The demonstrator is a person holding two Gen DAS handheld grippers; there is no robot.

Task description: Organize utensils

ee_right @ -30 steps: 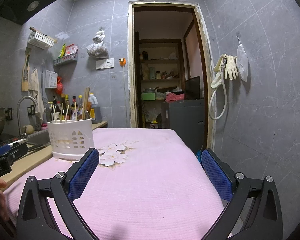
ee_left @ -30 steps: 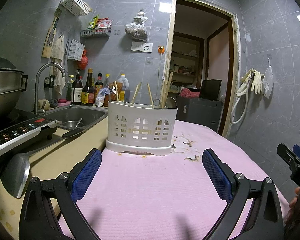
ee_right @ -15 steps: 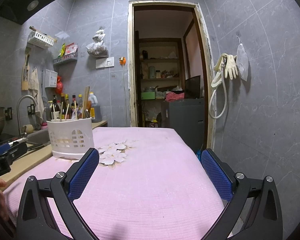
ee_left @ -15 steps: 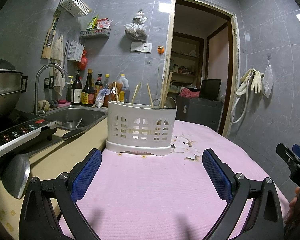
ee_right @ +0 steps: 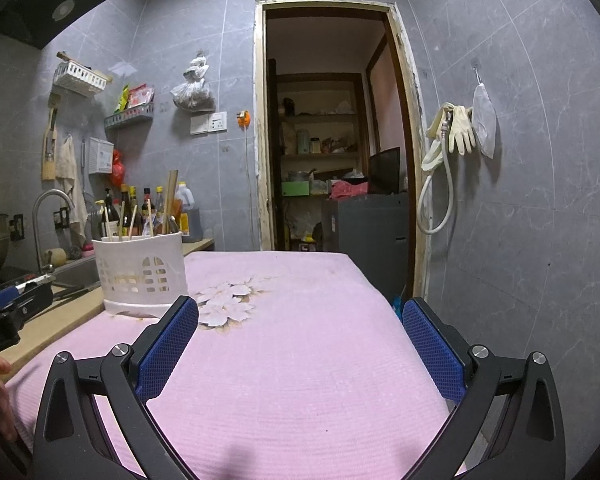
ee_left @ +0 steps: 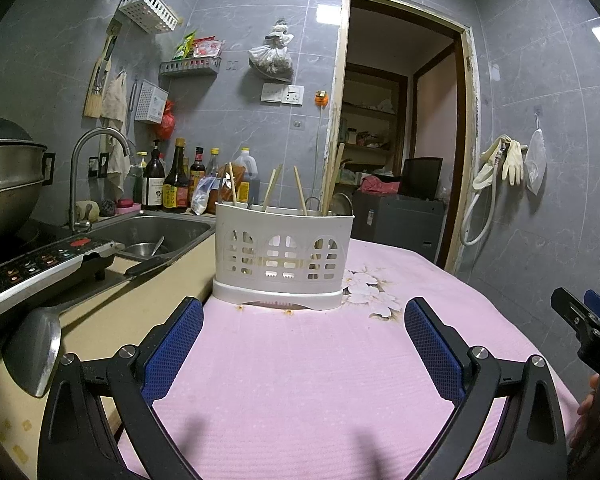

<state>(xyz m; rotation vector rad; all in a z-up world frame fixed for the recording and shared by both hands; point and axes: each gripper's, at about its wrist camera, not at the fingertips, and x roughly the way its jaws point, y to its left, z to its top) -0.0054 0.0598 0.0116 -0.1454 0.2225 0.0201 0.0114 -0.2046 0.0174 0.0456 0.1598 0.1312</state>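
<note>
The left gripper [ee_left: 303, 320] is hovering over the pink cloth [ee_left: 320, 380] with its two blue-padded jaws spread wide and nothing between them. The right gripper [ee_right: 300, 320] is doing the same further along the cloth, its two jaws likewise standing wide apart and holding nothing.

Straight ahead of the left gripper, one white utensil holder [ee_left: 283, 260] is standing upright at the near-left edge of the cloth, right where the cloth is meeting the beige counter [ee_left: 112, 320]. Three separate chopsticks [ee_left: 232, 183] are sticking up out of it, along with a taller wooden pair [ee_left: 334, 176] leaning at its right end; some metal utensil heads are showing there too, but how many cannot be told. From the right wrist view the same holder is sitting to the left of the gripper, beside one white flower print [ee_right: 224, 300] on the cloth.

Further left, one metal ladle [ee_left: 34, 354] is lying on the counter near one induction cooker [ee_left: 36, 268], with one large steel pot [ee_left: 8, 184] on it. Beyond, one sink [ee_left: 156, 232] with one curved tap [ee_left: 88, 168] is holding one bowl, and a row of sauce bottles [ee_left: 176, 184] is lining the wall.
</note>
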